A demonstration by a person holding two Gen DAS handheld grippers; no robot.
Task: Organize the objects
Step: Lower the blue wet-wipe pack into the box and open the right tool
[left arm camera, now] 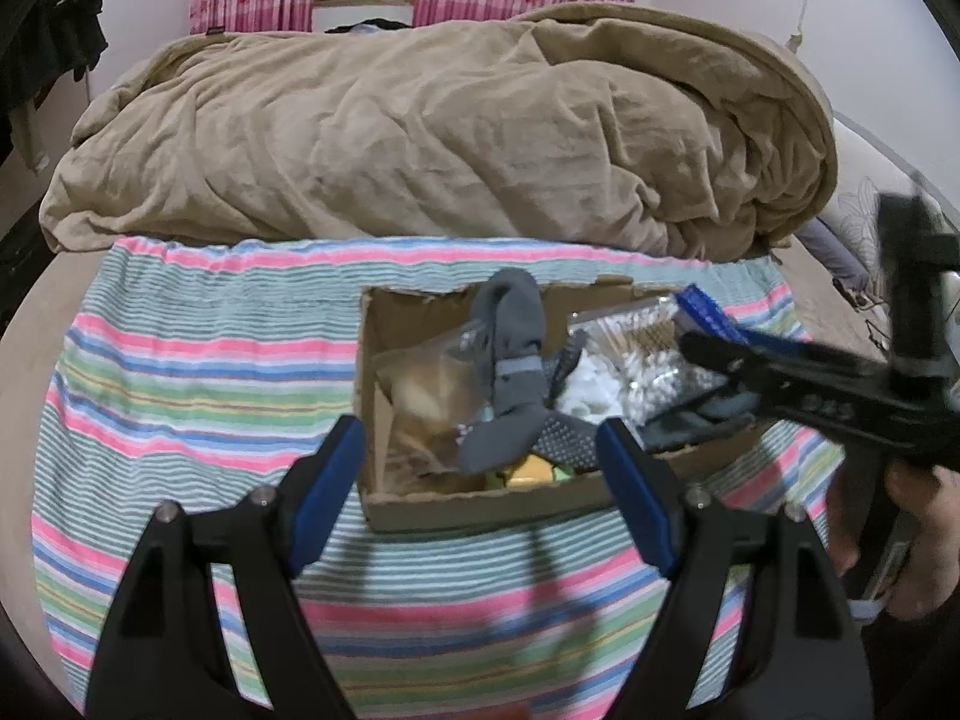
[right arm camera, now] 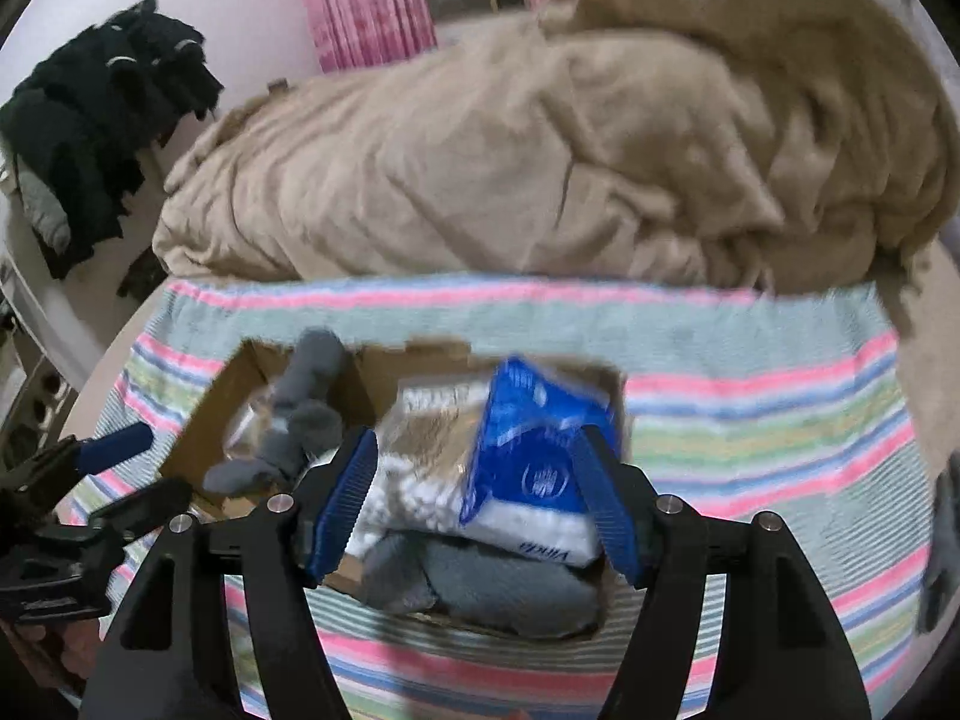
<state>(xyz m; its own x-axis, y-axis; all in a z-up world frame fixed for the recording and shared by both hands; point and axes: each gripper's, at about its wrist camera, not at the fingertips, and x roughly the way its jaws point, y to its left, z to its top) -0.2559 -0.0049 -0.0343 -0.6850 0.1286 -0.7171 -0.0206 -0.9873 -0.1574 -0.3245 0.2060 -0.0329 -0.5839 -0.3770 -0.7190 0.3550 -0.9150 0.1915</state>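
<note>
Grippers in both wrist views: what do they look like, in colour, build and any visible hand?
Both match. The left gripper and right gripper have black triangular cut-out arms with silver pin heads, tipped with blue ribbed pads. A bare hand grips the right one's black handle; no sleeve or cable is visible.

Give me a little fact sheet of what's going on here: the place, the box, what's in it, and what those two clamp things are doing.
Place: bed with a striped cloth and a tan blanket
Container: open cardboard box on the cloth
Contents: grey sock, bag of cotton swabs, blue-and-white packet, folded grey cloth
Left gripper: open, empty, before the box
Right gripper: open over the box, around the packet
</note>
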